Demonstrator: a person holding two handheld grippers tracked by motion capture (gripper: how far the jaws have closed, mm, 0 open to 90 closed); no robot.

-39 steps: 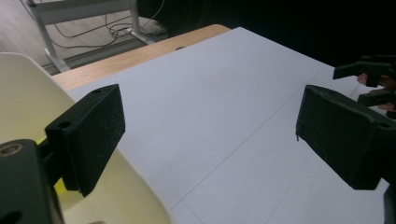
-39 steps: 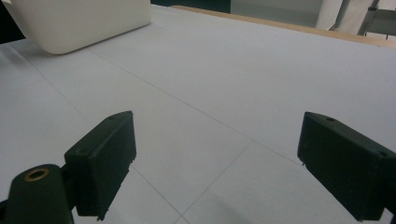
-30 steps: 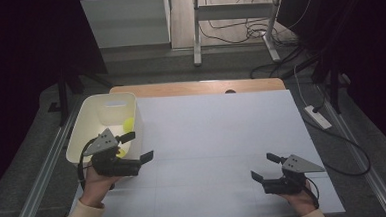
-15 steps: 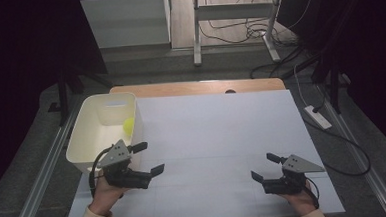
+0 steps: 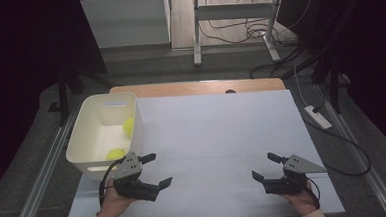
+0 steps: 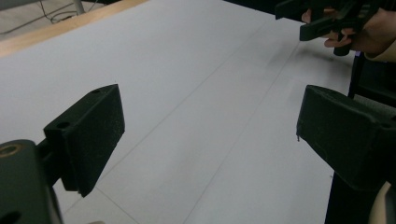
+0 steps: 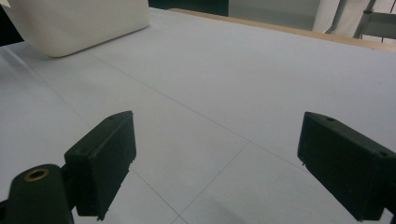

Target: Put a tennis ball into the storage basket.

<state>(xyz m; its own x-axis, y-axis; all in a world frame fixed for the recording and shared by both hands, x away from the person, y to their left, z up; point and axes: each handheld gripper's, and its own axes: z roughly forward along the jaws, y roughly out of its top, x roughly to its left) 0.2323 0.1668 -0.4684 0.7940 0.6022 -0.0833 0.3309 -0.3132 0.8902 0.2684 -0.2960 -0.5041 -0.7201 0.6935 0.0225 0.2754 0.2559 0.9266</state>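
White sheeting covers the table (image 5: 217,132), whose wooden far edge shows beyond it. A cream plastic bin (image 5: 85,151) stands at the table's left edge, nearer the near-left corner than the far-left one, and holds two yellow-green balls: one ball (image 5: 116,154) lies against the bin's near wall, the other ball (image 5: 128,126) rests farther back against its right wall. The left tongs (image 5: 156,169) are held just off the bin's near-right corner, over the near part of the table, with their jaws pointing toward the table's right edge; the nearer ball lies just behind and to the left of them, inside the bin and apart from the jaws. In the left gripper view the left tongs (image 6: 210,130) stand wide apart with only bare white table between the pads, gripping nothing. The right tongs (image 5: 264,166) are held near the near-right corner of the table, well apart from the bin and both balls, jaws pointing toward the left edge. In the right gripper view the right tongs (image 7: 217,158) likewise gape wide over bare table, holding nothing, and the bin's outer wall (image 7: 79,23) appears far off.
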